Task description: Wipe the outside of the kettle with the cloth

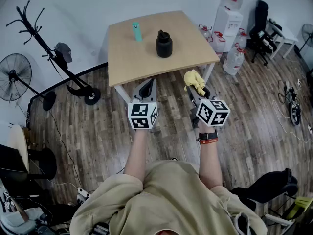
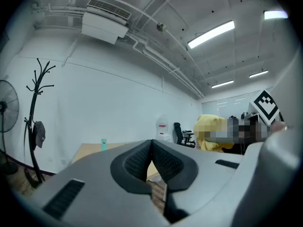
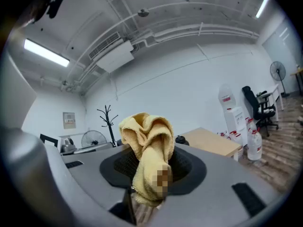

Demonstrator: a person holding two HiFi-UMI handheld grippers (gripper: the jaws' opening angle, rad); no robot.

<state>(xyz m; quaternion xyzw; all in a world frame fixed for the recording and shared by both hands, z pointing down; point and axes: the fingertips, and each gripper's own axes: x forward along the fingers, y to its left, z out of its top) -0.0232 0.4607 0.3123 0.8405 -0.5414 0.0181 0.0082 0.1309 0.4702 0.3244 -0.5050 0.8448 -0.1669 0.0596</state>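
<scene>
Nearest to us, both grippers hang over the wooden floor (image 1: 168, 124), just short of the desk's near edge. Our left gripper (image 1: 148, 86) has its fingers pressed together with nothing between them. Our right gripper (image 1: 196, 88), just beside it, has its fingers clamped on the yellow cloth (image 3: 147, 136), which bunches up in folds above the fingertips and hangs down a little below them. Beyond them lies the pale wooden desk (image 1: 142, 65), whose near edge and a bare stretch of top sit between the cloth and the kettle (image 1: 164, 43). We see the black kettle standing upright near the middle of the desk, well apart from both grippers, its long axis vertical and its lid on top; we cannot tell which way its spout faces. A teal bottle (image 1: 137, 31) stands upright near it, to its left and a little farther back. Farther off, a coat stand (image 1: 36, 38) and a standing fan (image 1: 14, 77) are at the left by the white wall, with water dispensers (image 1: 227, 21) and a black office chair (image 1: 259, 31) at the right.
</scene>
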